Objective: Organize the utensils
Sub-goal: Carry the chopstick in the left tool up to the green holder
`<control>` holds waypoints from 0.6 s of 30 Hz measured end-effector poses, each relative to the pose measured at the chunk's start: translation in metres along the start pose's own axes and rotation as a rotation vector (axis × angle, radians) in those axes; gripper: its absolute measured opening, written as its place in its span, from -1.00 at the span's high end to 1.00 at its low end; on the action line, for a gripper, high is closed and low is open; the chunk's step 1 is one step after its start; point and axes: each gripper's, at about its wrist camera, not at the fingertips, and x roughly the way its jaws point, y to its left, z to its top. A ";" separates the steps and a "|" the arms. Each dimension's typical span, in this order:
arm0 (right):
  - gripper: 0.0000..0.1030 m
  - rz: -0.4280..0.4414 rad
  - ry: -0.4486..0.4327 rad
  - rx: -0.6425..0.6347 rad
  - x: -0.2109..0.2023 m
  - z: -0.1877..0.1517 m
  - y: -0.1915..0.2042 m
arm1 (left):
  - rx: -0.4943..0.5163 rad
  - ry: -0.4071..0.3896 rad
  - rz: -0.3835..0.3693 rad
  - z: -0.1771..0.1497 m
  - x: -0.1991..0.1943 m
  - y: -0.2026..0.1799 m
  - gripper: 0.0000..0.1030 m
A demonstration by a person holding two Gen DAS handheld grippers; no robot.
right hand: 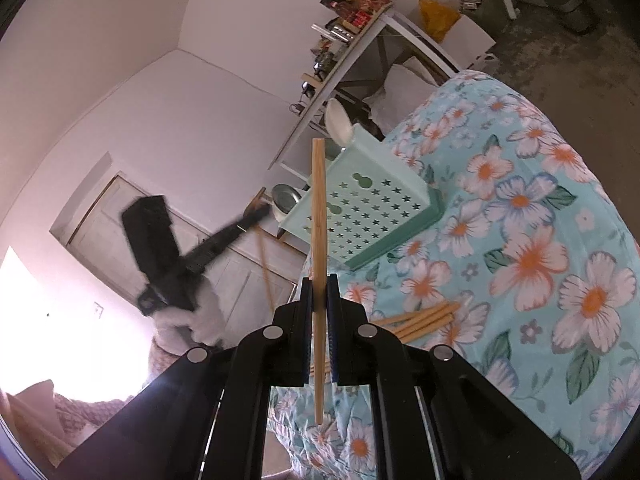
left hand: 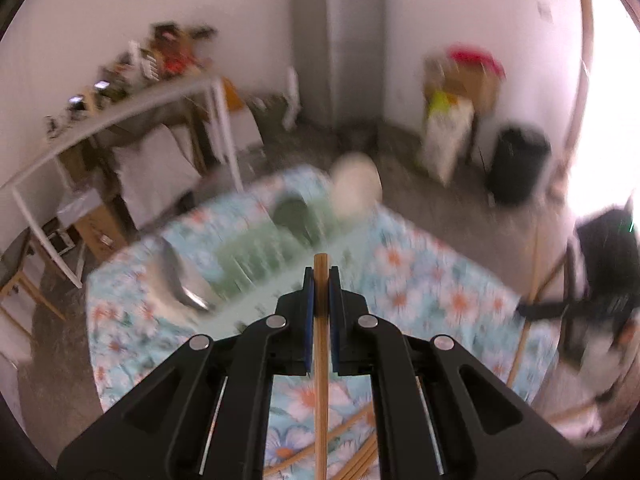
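L gripper (left hand: 321, 280) clamped on one chopstick (left hand: 321, 352), stick running along finger line, tip poking fwd. R gripper (right hand: 319, 288) likewise pinched on its own chopstick (right hand: 318, 240), long axis fwd past the pads. Mint utensil caddy (right hand: 362, 216) w/ star holes sits ahead on floral tablecloth (right hand: 540, 200); lies fwd of both tips, R looks nearer (judgement). White spoon (right hand: 338, 122) and metal ladle (right hand: 285, 199) already in it, crowd the slots. Spare chopsticks (right hand: 420, 320) loose on cloth near R. L view blurred.
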 end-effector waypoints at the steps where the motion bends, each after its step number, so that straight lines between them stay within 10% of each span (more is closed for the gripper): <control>1: 0.86 0.001 0.001 -0.002 0.001 0.000 0.001 | -0.038 -0.069 0.002 0.009 -0.016 0.006 0.89; 11: 0.86 0.011 0.019 -0.020 0.015 0.000 0.012 | -0.362 -0.556 0.098 0.062 -0.073 0.039 0.89; 18: 0.86 0.001 0.022 -0.015 0.021 0.005 0.007 | -0.435 -0.684 0.195 0.087 -0.049 0.050 0.89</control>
